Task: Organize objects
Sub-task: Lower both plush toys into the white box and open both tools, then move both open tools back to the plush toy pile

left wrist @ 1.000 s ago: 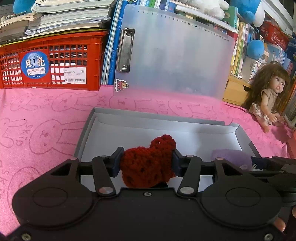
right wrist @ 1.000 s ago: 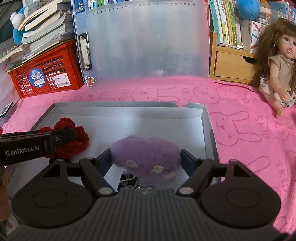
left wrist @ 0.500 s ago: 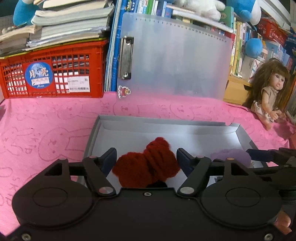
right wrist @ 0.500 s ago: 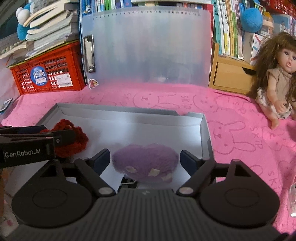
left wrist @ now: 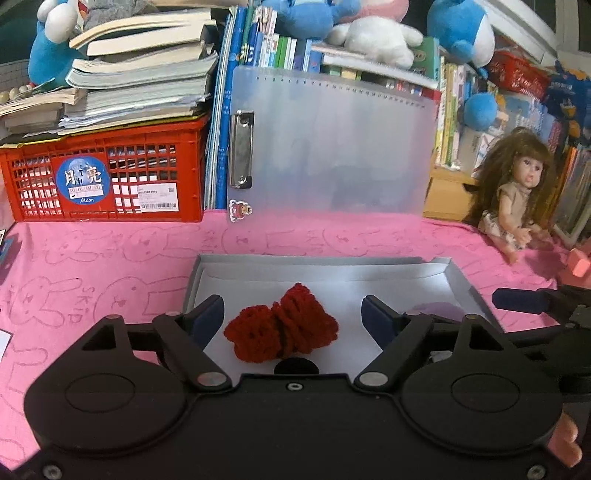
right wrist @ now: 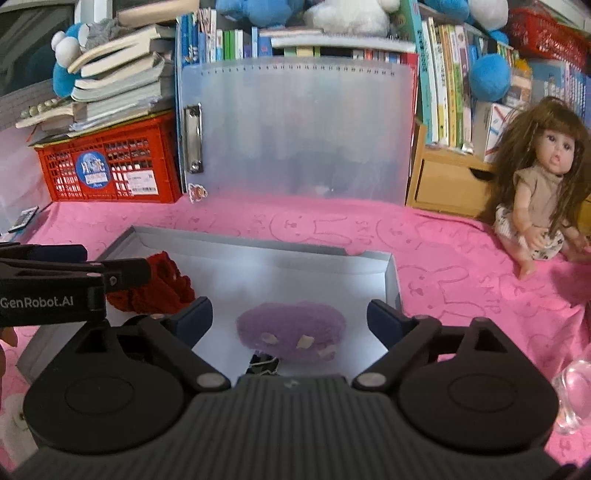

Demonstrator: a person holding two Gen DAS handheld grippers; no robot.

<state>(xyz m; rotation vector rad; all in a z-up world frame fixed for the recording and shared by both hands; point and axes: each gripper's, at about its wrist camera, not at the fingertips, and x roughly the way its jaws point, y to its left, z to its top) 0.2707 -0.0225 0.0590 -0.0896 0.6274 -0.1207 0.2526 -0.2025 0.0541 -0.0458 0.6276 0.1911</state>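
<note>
We hold both claws over a shallow grey tray [left wrist: 458,280] that lies on our desk, which is draped in a pink cloth [left wrist: 110,266] printed with rabbit outlines. Our left claw [left wrist: 291,317] stands wide, its jaws having just been opening; the red crochet piece [left wrist: 282,325] lies on the tray floor between the blue pads, touching neither. Our right claw [right wrist: 290,317] is likewise wide and has just been opening, and the purple fuzzy piece [right wrist: 291,326] rests on the tray floor between its pads, clear of both. A black binder clip [right wrist: 264,365] sits just in front of the purple piece, partly hidden by the claw body.

Behind the tray a frosted clipboard [left wrist: 332,147] stands upright against a crowded bookshelf [right wrist: 443,92]. To its left a red crate [left wrist: 103,177] bears a stack of books [left wrist: 140,85]. Blue and white plush toys [left wrist: 369,29] sit atop the shelf. A long-haired doll [right wrist: 539,184] sits on the cloth at the right, beside a small wooden drawer [right wrist: 443,181]. Something clear and glassy [right wrist: 572,395] shows at the right wrist view's lower right edge.
</note>
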